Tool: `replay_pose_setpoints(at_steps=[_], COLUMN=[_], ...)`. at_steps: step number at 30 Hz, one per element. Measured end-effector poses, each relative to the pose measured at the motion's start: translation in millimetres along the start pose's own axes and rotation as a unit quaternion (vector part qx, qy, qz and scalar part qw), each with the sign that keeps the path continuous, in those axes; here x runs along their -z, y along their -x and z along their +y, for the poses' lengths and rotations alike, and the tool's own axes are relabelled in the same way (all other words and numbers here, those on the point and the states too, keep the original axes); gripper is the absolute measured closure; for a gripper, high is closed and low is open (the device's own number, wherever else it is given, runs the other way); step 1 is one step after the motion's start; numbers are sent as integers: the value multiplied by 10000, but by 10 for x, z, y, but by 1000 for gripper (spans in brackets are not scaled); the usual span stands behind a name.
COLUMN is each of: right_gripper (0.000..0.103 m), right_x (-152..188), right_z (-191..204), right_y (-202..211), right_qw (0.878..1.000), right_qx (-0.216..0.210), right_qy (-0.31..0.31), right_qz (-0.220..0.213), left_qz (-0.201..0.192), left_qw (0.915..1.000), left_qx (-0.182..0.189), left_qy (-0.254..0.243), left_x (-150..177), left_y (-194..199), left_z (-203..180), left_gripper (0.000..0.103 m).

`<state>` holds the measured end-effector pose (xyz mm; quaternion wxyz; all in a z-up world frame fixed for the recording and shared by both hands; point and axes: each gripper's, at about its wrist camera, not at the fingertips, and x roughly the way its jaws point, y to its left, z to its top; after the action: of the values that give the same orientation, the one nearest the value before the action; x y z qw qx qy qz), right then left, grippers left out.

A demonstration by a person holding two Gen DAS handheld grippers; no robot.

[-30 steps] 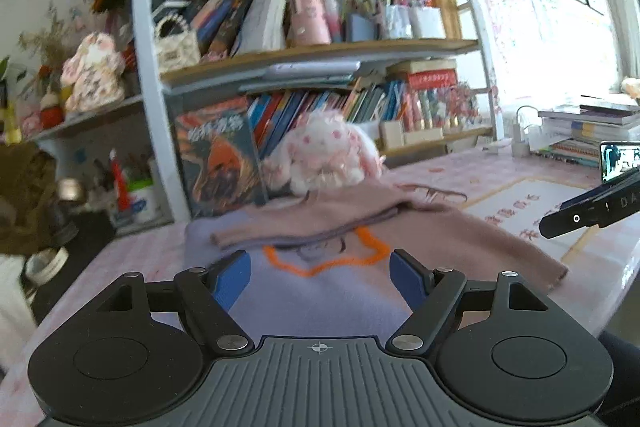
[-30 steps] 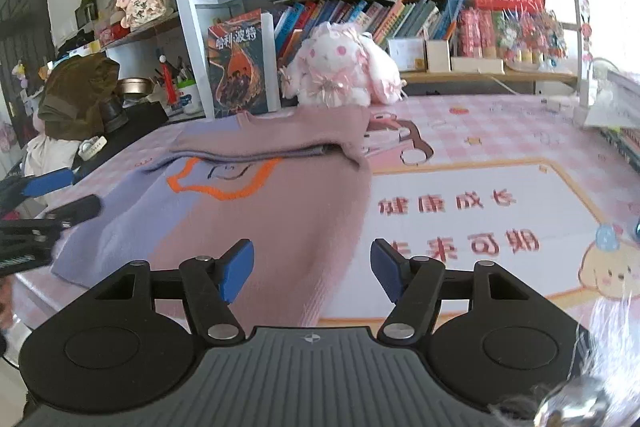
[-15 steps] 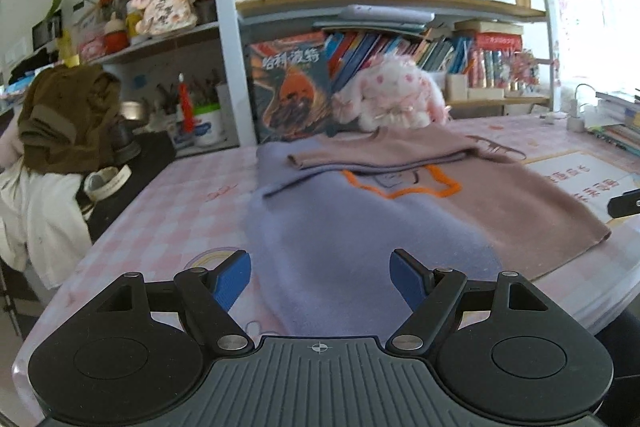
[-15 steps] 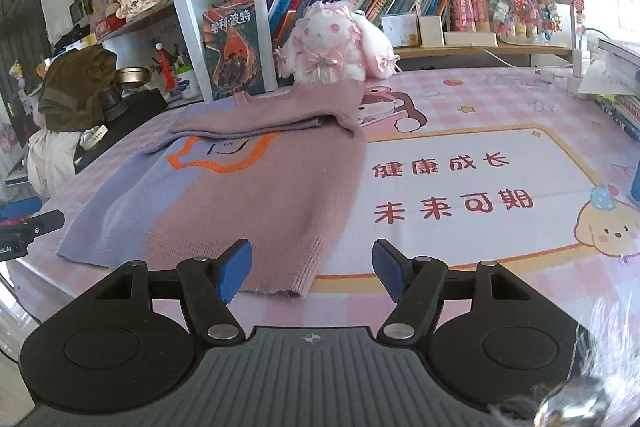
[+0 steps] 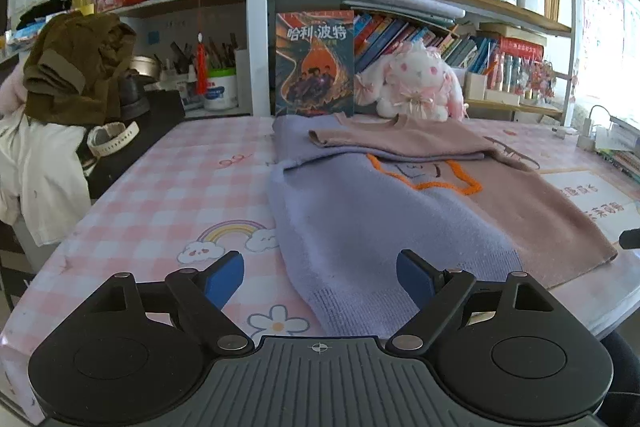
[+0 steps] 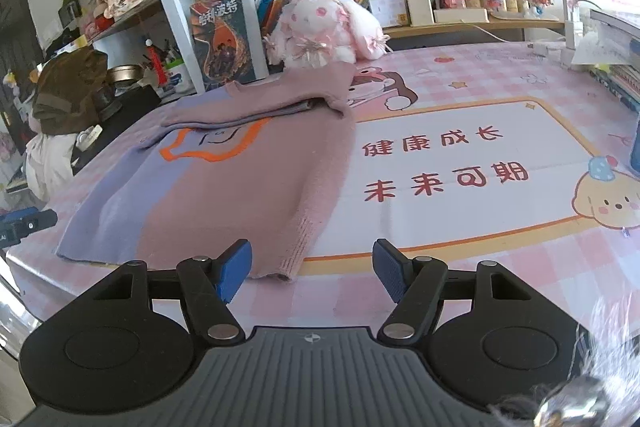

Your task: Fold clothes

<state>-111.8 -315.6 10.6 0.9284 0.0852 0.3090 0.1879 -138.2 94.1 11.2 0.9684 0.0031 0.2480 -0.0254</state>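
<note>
Both pairs of fingers, left (image 5: 320,277) and right (image 6: 312,269), now hang apart behind the sweater's (image 5: 380,227) hem, pulled back; sleeves folded, hem fold likely next.

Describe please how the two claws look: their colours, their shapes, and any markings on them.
Both look the same. The left claw and the right claw each have two blue ribbed finger pads on black angled link arms with silver pivot pins. Behind sit two round black discs and a grey ribbed plate with a small crosshair mark. No cables or sleeves show.
</note>
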Motion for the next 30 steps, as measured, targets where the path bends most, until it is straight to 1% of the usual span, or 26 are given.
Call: replay_pose_setpoints(at_steps=[2, 11, 15, 24, 25, 26, 30], right_gripper=[38, 38, 38, 38, 38, 38, 38], right_x=[-5, -4, 1, -3, -6, -8, -23], right_z=[-17, -38, -47, -47, -43, -42, -60], right_y=[4, -33, -54, -104, -110, -115, -133], right_qw=[10000, 9999, 9998, 9994, 9994, 9993, 9990], right_qx=[10, -42, -68, -212, -219, -236, -262], right_qy=[-32, -121, -170, -263, -263, -270, -354], right_qz=[0, 54, 77, 98, 97, 97, 78], left_qz=[-9, -96, -52, 51, 70, 100, 207], left_qw=[9999, 9992, 9986, 9985, 9984, 9982, 9976], left_qx=[43, -69, -102, -118, -102, -80, -61], left_qy=[96, 385, 516, 524, 553, 580, 654], left_x=[18, 15, 16, 41, 44, 50, 64], left_y=[10, 47, 17, -29, -37, -47, -88], left_z=[40, 162, 190, 170, 178, 187, 210], left_gripper=[17, 17, 17, 19, 21, 26, 32])
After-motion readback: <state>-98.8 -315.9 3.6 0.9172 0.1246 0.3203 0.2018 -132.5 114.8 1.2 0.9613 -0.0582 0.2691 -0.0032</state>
